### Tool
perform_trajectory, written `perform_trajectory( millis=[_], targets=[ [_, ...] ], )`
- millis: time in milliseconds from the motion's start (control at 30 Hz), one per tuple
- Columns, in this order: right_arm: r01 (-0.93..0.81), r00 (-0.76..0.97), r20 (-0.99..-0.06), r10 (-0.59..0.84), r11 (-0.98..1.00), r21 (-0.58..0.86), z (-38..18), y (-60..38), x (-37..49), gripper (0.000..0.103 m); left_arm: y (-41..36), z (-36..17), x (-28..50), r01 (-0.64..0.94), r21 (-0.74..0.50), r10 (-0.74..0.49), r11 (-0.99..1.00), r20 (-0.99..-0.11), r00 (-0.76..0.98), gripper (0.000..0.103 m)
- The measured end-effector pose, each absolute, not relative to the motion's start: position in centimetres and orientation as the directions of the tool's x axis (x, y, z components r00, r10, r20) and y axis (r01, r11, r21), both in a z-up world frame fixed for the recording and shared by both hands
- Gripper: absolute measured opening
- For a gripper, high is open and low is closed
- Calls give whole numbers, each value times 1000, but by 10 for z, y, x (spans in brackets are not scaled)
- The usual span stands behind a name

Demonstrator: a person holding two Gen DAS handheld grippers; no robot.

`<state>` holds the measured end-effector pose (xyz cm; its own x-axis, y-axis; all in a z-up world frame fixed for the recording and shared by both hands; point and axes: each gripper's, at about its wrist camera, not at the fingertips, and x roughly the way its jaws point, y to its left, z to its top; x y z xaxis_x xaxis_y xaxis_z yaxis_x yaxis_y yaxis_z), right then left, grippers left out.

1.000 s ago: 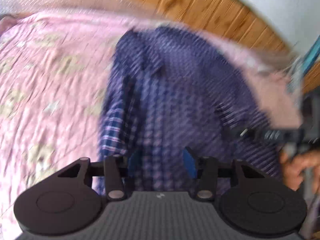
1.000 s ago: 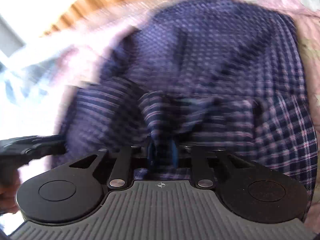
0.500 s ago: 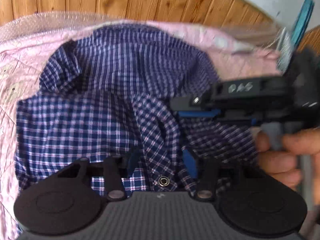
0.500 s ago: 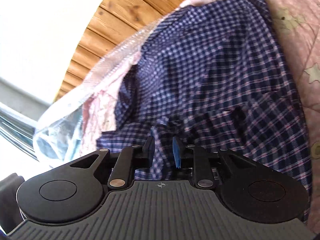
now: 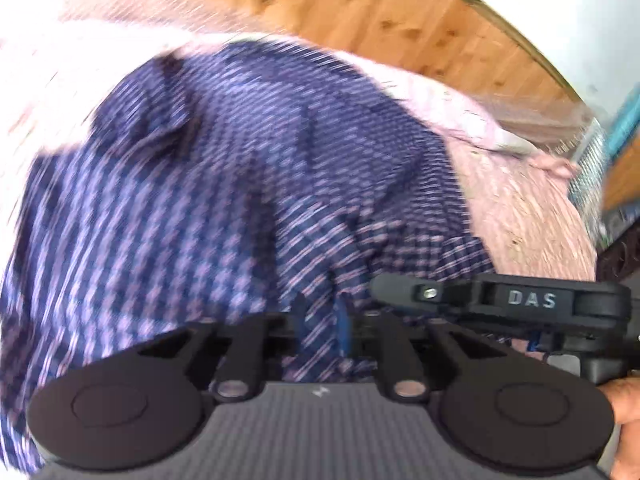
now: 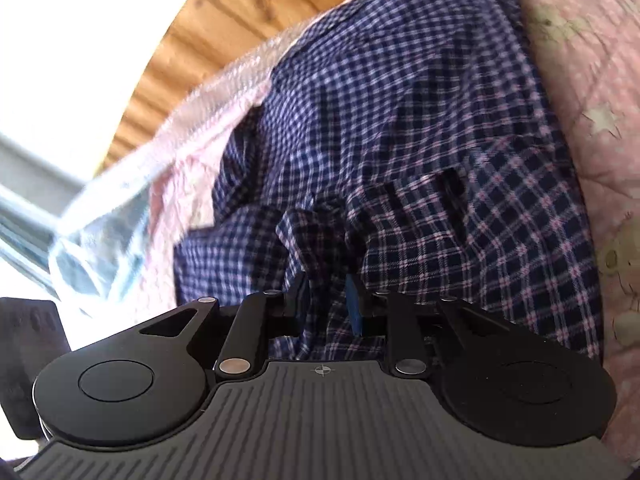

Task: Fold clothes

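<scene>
While both tools sit low over the checked shirt [image 6: 400, 128], I read the risk as a lopsided pull. That shirt lies rumpled on the pink quilt [image 6: 580, 80], its far edge close to the wooden wall [image 6: 224, 12], and everything below I place against the shirt.

My left gripper [image 5: 322, 322] is at the shirt's near edge with a ridge of cloth standing between its narrow jaws; they are closing, and the cloth fills the gap from side to side, so I take it as pinched (the view is smeared, so I hold that loosely). My right gripper [image 6: 328, 300] is also at the near edge, at a bunched fold beside a dark slit in the shirt front. Its jaws are opening, set narrow, with cloth between them, and I cannot see the pads pressing on it. From the left view the right tool crosses just beside my left one, over the shirt's near right corner, with the person's hand [image 5: 628, 420] behind it.

What could go wrong, as I judge it:
- If the right jaws part further while the left pulls, the fold slips out and the shirt drags askew across the quilt.
- Each pinch may take several layers at this bunch, so a lift would carry a wad rather than one edge.
- The two tools are close; a sideways sweep could knock them together.
</scene>
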<state>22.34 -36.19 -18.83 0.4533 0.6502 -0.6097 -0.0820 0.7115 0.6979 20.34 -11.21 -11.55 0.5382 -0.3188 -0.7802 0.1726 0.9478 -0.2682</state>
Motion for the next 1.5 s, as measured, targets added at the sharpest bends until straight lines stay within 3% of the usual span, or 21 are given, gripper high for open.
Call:
perform_trajectory(
  millis=[133,333,467,667,833,933,967,1033,1067,1267,1500],
  targets=[
    [-27,457,-616,642,702,712,-198,-376,226,28,-132,-124,220,176,-117,-195,977,-820,538,31],
    [-22,441,-617,651,696,718,-206,-385,226,27,-128,-129,219,161,-95,-168,982,-828,534,31],
    [-16,437,-608,663,681,732,-212,-387,229,26,-121,-124,206,167,-123,-196,978,-809,554,45],
    [-8,434,-592,679,660,752,-217,-391,232,26,-116,-133,211,105,-126,-163,986,-828,537,43],
    [5,444,-596,669,663,748,-216,-394,236,25,-135,-134,216,218,-70,-178,973,-831,528,46],
    [33,501,-601,623,680,733,-212,-407,240,25,-133,-138,215,203,-53,-156,978,-833,532,46],
    [48,517,-601,610,680,731,-212,-413,242,23,-129,-137,214,185,-73,-163,980,-830,533,46],
    [63,524,-619,585,698,714,-216,-423,245,2,-115,-133,210,141,-124,-182,982,-818,545,46],
    [63,522,-627,578,707,704,-218,-426,246,0,-108,-132,209,124,-150,-194,981,-815,546,46],
    [45,520,-626,581,713,700,-218,-427,246,0,-91,-133,208,81,-225,-232,971,-805,546,47],
    [34,516,-633,577,725,688,-217,-419,252,0,-124,-139,216,191,-57,-152,980,-831,535,47]
  ],
)
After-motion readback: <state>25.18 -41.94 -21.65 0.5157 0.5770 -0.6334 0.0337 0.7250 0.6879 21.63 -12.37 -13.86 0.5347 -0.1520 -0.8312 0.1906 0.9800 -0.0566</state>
